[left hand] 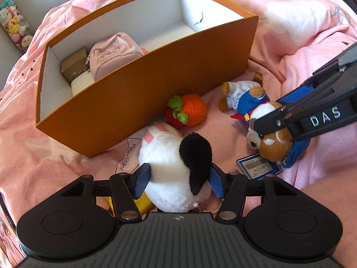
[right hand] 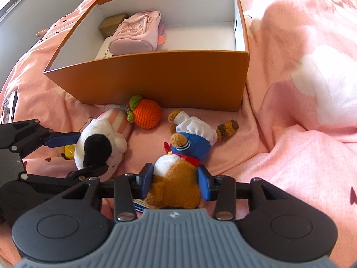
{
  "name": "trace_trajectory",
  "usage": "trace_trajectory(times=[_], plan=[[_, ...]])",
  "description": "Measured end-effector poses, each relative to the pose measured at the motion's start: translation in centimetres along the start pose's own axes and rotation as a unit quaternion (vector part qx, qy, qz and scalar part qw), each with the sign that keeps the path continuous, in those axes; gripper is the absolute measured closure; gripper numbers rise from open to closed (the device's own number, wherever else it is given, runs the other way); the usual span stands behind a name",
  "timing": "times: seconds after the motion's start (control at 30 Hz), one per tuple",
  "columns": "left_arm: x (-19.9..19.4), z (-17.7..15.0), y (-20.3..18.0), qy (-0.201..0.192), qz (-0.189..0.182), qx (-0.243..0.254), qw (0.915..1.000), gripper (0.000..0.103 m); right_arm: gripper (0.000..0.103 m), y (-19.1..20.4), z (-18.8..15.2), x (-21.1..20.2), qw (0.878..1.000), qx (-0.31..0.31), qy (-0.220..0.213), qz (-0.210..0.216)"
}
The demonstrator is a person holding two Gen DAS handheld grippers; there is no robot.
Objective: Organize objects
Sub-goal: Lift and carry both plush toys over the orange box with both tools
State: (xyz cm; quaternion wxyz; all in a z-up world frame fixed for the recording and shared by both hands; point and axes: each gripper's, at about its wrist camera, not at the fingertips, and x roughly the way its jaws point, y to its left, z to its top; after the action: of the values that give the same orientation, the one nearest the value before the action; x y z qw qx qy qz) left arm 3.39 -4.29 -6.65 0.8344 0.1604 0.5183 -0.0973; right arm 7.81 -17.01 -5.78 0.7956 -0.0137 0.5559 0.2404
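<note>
An open orange box (left hand: 142, 93) (right hand: 160, 78) stands on a pink bedspread. It holds a pink pouch (left hand: 113, 51) (right hand: 136, 35) and a small gold box (left hand: 74, 63) (right hand: 111, 24). My left gripper (left hand: 178, 179) is shut on a white plush dog with a black ear (left hand: 174, 165) (right hand: 98, 149), which lies on the bed. My right gripper (right hand: 176, 181) (left hand: 281, 120) is shut on the head of a brown plush raccoon in a blue sailor suit (right hand: 178, 167) (left hand: 252, 102). A crocheted orange fruit (left hand: 191, 111) (right hand: 147, 114) lies against the box's front wall.
The pink bedspread (right hand: 301, 111) rises in folds to the right of the box. A yellow object (left hand: 145, 203) lies under the dog. A blue price tag (left hand: 258, 167) hangs from the raccoon. A crocheted strawberry (left hand: 173, 119) sits beside the orange fruit. A clear case of small plush toys (left hand: 13, 26) stands at far left.
</note>
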Motion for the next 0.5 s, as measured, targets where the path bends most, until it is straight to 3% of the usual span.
trace_trajectory(times=[0.3,0.5], plan=[[0.4,0.0,2.2,0.009,-0.033,-0.062,0.9975,0.044,0.058,-0.2,0.2,0.8,1.0,-0.01,0.012,0.007],[-1.3,-0.8,4.4,-0.011,-0.076,-0.121,0.9896,0.049,0.063,-0.1,-0.3,-0.7,1.0,-0.016,0.004,0.016]])
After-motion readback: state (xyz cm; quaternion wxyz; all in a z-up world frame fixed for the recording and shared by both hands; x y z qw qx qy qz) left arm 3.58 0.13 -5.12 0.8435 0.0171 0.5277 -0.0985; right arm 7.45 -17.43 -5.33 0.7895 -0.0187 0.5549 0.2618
